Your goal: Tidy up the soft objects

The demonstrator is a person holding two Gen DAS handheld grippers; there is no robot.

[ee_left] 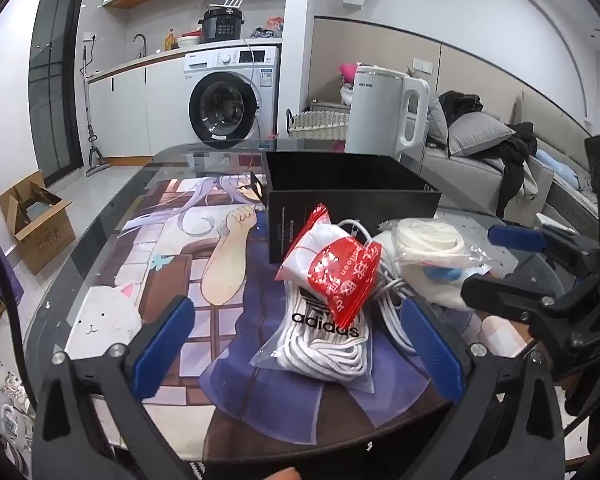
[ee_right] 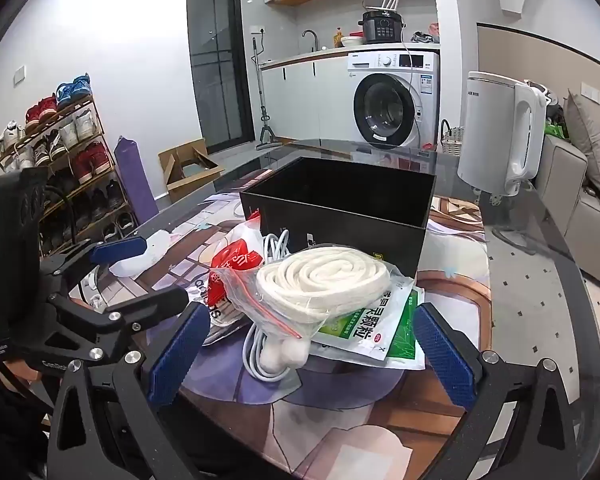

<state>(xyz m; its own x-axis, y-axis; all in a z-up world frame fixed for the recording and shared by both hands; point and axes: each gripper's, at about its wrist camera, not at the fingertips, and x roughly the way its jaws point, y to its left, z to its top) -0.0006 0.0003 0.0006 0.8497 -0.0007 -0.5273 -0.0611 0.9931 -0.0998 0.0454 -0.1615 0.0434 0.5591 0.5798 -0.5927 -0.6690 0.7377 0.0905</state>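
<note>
A pile of soft items lies on the glass table in front of an open black box (ee_left: 352, 188) (ee_right: 340, 204). It holds a clear bag of white adidas laces (ee_left: 324, 340), a red and white balloon bag (ee_left: 340, 276) (ee_right: 236, 264), a coiled white cable (ee_left: 392, 292) (ee_right: 264, 360), a bagged coil of white rope (ee_left: 428, 248) (ee_right: 324, 280) and a green sachet (ee_right: 376, 332). My left gripper (ee_left: 296, 348) is open, its fingers either side of the adidas bag. My right gripper (ee_right: 312, 352) is open around the rope bag and sachet; it also shows in the left wrist view (ee_left: 496, 260).
A white electric kettle (ee_left: 388, 108) (ee_right: 500, 140) stands behind the box. The table (ee_left: 112, 208) has a printed mat under glass. A cardboard box (ee_left: 36, 220), a washing machine (ee_left: 228, 96), a shoe rack (ee_right: 60, 160) and a sofa (ee_left: 500, 168) surround it.
</note>
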